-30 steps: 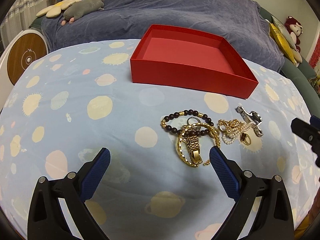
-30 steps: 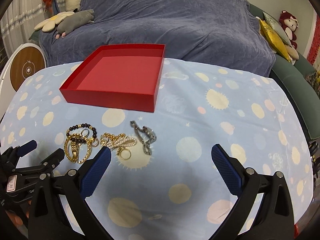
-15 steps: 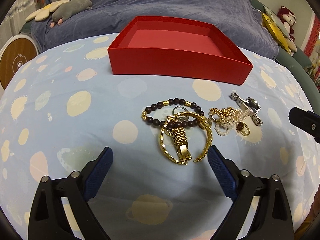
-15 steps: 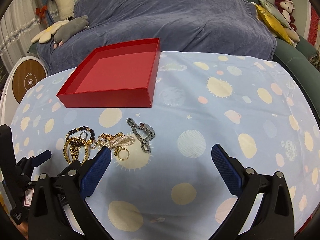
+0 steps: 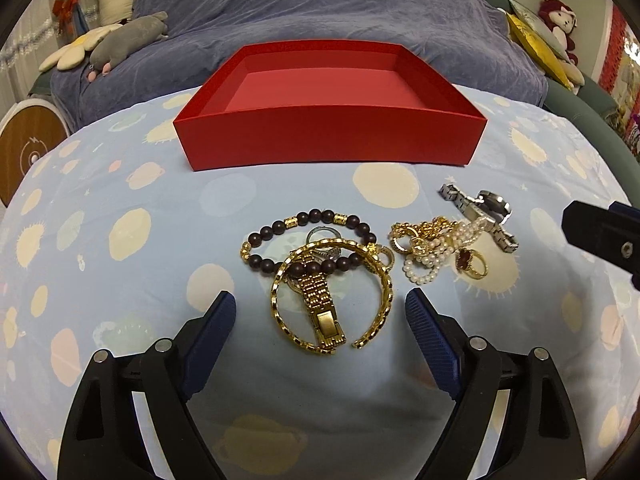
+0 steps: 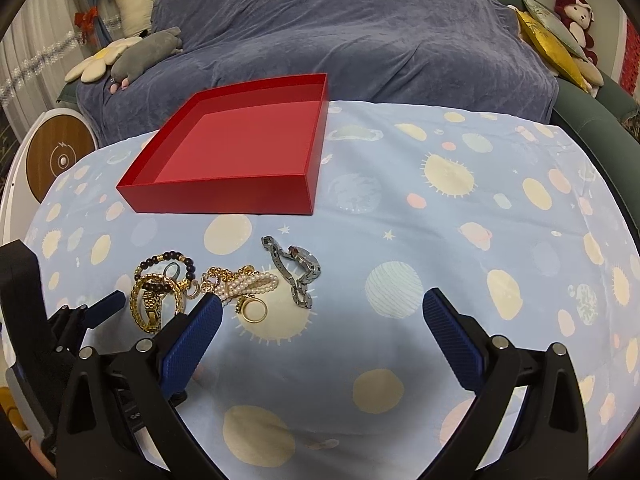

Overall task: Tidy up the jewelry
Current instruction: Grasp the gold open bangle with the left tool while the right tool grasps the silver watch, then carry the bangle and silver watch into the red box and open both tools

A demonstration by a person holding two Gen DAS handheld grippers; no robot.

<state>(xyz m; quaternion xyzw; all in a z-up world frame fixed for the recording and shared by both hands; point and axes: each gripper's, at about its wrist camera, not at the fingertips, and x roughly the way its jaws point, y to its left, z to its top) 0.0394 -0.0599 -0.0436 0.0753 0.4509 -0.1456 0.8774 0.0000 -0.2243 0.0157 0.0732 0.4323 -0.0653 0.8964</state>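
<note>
The left gripper has its jaws spread wide and empty, flanking the gold watch, whose band runs straight away from the camera inside a gold bangle. A bead bracelet overlaps them. To the right lie pearls, a ring and a silver watch, angled rightward. Beyond, the red box holds nothing. The right gripper, jaws also released, hovers over bare bench right of the pile.

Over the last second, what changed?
The left gripper moved forward until its open jaws sit either side of the gold bangle; nothing gripped yet. The right gripper stayed open and empty. The jewelry pile and red box haven't moved.
</note>
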